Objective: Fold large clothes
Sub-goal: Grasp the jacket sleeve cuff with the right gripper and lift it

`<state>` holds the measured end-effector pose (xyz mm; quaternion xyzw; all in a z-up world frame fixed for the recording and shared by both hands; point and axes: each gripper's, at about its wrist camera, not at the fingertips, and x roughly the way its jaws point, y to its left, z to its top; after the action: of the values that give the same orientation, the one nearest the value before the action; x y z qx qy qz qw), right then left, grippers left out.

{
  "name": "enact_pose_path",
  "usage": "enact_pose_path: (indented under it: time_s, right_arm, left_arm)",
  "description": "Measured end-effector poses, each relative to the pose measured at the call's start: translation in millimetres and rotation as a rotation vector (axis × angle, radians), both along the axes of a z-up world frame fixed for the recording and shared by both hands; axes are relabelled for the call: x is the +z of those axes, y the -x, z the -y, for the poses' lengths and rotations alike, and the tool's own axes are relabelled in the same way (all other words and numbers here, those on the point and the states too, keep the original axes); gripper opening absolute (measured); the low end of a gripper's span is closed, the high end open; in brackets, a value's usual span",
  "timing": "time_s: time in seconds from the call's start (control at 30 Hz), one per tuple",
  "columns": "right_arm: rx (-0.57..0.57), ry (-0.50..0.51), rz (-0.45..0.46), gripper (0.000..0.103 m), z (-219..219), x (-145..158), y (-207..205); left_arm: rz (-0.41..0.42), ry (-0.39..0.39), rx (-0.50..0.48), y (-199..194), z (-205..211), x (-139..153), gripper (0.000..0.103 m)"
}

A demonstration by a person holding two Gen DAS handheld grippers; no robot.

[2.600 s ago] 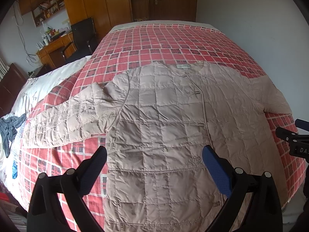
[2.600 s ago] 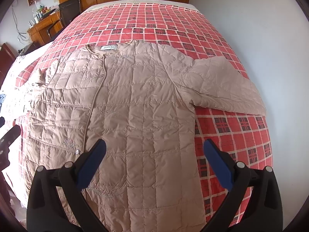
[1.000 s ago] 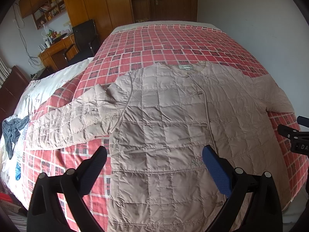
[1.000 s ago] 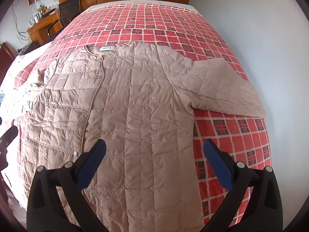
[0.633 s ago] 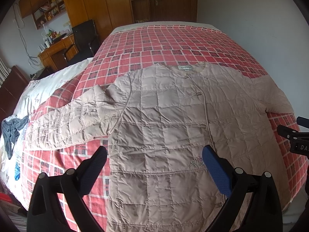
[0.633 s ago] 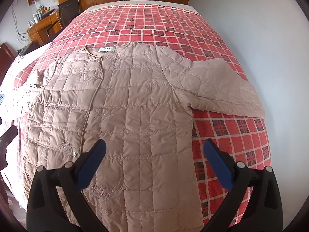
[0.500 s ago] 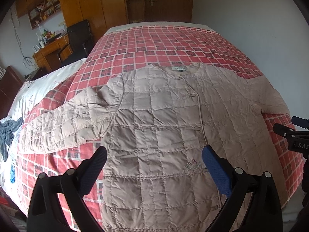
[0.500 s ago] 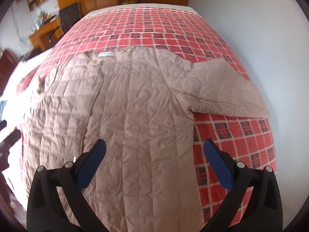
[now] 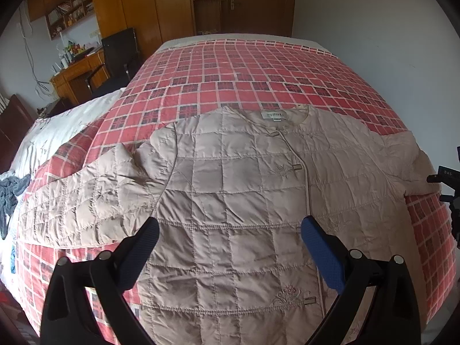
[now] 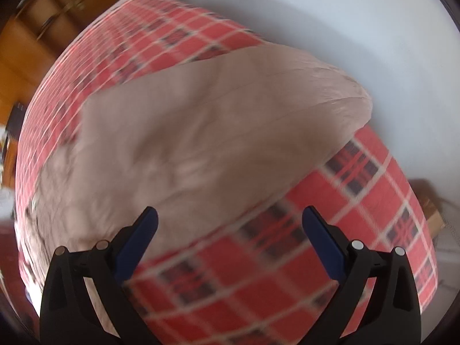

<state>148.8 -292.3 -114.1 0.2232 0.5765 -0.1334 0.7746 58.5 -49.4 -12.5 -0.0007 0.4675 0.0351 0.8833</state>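
Note:
A beige quilted jacket lies face up on the red plaid bedspread, collar away from me, both sleeves spread out. My left gripper hovers open over the jacket's lower front with nothing between its fingers. The left sleeve stretches out to the left. In the blurred right wrist view, the jacket's right sleeve fills the middle. My right gripper stands open above that sleeve's near edge and the plaid cover, holding nothing.
A white wall runs close along the bed's right side. At the far left stand a wooden desk, a black chair and wardrobes. White bedding and a dark cloth lie left of the plaid cover.
The right gripper has swung sharply right and closer to the right sleeve, blurring its view. The left gripper has moved forward over the jacket body. Both stay open.

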Motion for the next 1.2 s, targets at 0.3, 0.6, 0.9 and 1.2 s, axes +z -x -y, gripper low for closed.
enact_pose_path:
  time_s: [0.3, 0.6, 0.9, 1.2]
  right_arm:
    - [-0.110, -0.087, 0.016, 0.093, 41.2, -23.6, -19.7]
    - [-0.111, -0.050, 0.028, 0.019, 55.7, -16.8, -28.3]
    - [-0.022, -0.070, 0.271, 0.006, 17.9, 62.2, -16.3]
    - [0.294, -0.026, 0.485, 0.006, -110.6, 156.9, -8.3]
  left_arm:
    - [-0.022, -0.003, -0.009, -1.1, 5.0, -10.5, 0.099]
    - [-0.025, 0.003, 0.002, -2.5, 1.0, -12.7, 0.099]
    - [-0.015, 0.010, 0.038, 1.7, -17.1, -10.9, 0.099]
    - [-0.002, 0.032, 0.065, 4.7, -30.5, -6.0, 0.099]
